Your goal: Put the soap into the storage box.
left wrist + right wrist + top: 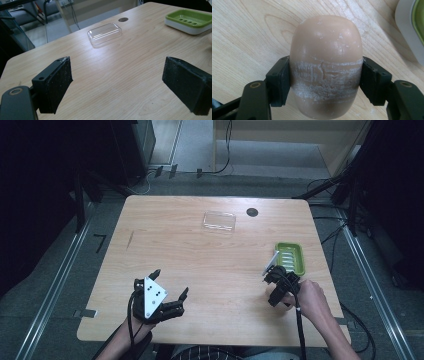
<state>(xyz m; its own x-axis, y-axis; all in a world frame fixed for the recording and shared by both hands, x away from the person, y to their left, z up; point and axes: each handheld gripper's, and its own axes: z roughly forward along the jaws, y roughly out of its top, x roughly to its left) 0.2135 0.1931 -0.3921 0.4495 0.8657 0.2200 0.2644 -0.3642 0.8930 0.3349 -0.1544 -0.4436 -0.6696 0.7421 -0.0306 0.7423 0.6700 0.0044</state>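
Bench [200, 270]: pale wood, rounded corners; carries every item listed.

Left hand-held gripper [167, 285]: near the front-left corner; jaws spread wide, holding nothing.

Right hand-held gripper [324, 82]: near the right edge; jaws pinching the soap bar by its two sides.

Soap dish [291, 257]: green slotted tray on a white base, at the right edge; empty, so the soap is probably bound for it, not yet placed.

Clear lid [219, 221]: toward the far edge, well apart from the dish; likely fitted last.

Soap bar [325, 62]: tan, rounded, glossy on top; whitish scuffed band across its middle; just beside the dish.
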